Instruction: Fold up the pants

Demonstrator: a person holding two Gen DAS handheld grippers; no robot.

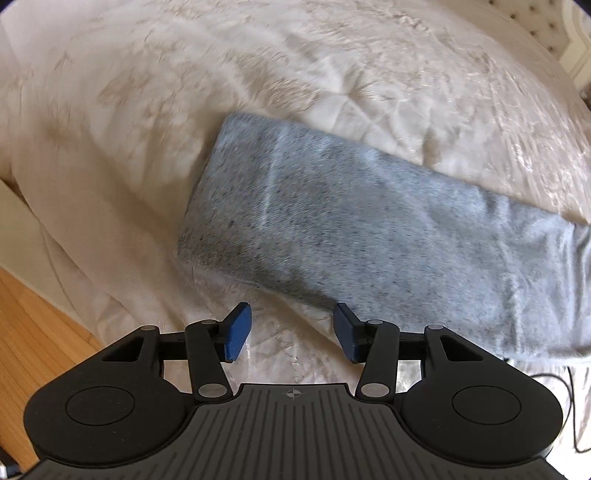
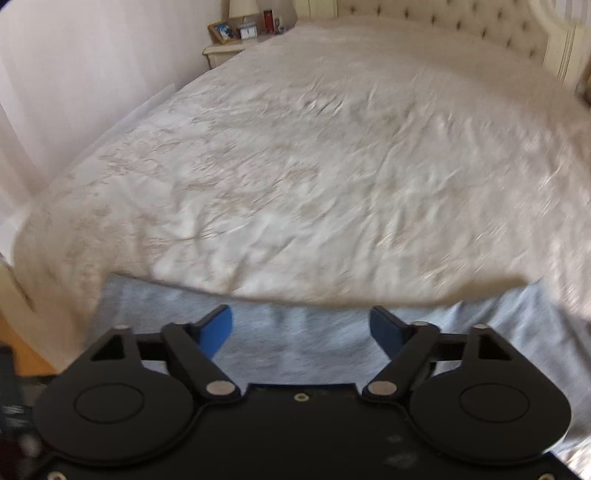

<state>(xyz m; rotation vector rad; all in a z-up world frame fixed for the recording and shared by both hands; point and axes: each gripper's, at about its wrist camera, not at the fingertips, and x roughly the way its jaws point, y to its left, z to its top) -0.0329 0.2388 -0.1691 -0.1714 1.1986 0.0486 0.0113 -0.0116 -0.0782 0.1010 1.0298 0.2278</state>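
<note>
Filling the bottom of the left wrist view, the black housing and linkages of the left gripper [image 1: 292, 333], its two blue pads [image 1: 236, 332] standing apart with nothing between them, only the pale bedspread [image 1: 147, 110] showing through the gap. Lying just beyond the fingertips, the pants [image 1: 351, 229], grey-blue denim folded into a long flat band, running from the middle of the frame out toward the right edge, the near long side close to the right-hand pad though not seen touching it. Showing at lower left, a strip of wooden floor [image 1: 33, 332] below the hanging edge of the cover; trailing at lower right, a thin dark cable [image 1: 570, 398]. Crowding the bottom of the right wrist view, the right gripper [image 2: 301, 330], jaws spread wide over the pants [image 2: 295, 343], gripping nothing; blue pads [image 2: 216, 328] hanging above the cloth, possibly just clear of it, though blurring makes that hard to judge. Stretching away behind, the cream bedspread [image 2: 295, 166], creased and patterned, reaching a tufted headboard [image 2: 461, 22]. Standing at the far left corner, a nightstand [image 2: 221, 50] carrying a framed picture [image 2: 223, 31], a small clock [image 2: 248, 31] and a red container [image 2: 269, 19], with a lamp base [image 2: 242, 7] rising behind them.
</note>
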